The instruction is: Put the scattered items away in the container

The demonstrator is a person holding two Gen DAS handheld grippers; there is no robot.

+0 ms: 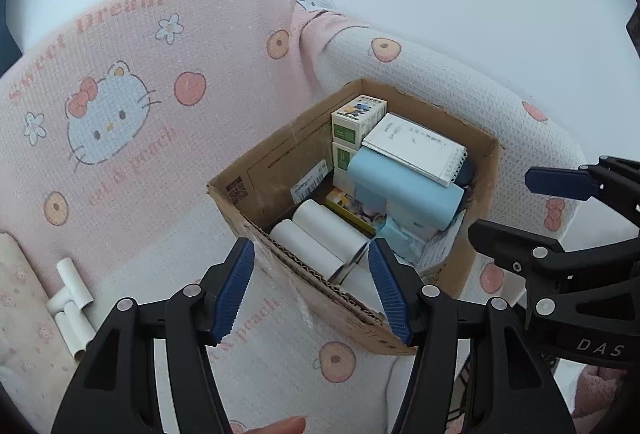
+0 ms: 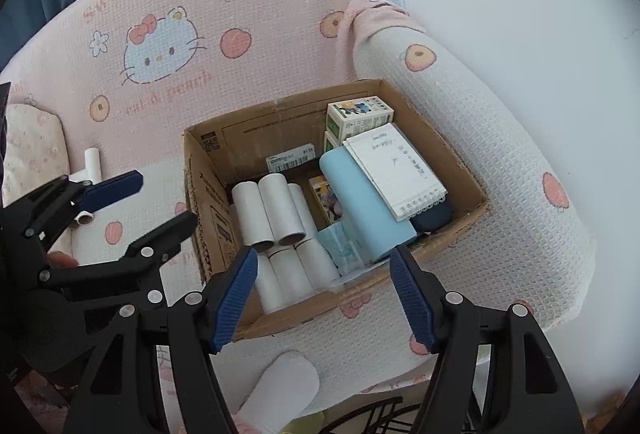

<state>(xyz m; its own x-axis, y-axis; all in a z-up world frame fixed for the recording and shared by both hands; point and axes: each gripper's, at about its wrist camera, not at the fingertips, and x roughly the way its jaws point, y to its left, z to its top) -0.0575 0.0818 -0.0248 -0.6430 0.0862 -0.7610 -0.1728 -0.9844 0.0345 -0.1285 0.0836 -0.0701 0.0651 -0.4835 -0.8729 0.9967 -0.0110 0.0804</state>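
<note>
Cardboard box is packed tight; white tubes lie left of it on the sofa. Your left gripper and right gripper hover with jaws spread, empty.

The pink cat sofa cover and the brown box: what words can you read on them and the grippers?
"Sweet Dream" on the pink waffle-weave sofa cover.
"cat & peach" below the cat face, same cover.
"DAS" on the right gripper, seen from the left wrist.
Printing, codes and white sticker on the brown cardboard box: too small.
Writing on the white spiral notepad: unreadable.
</note>
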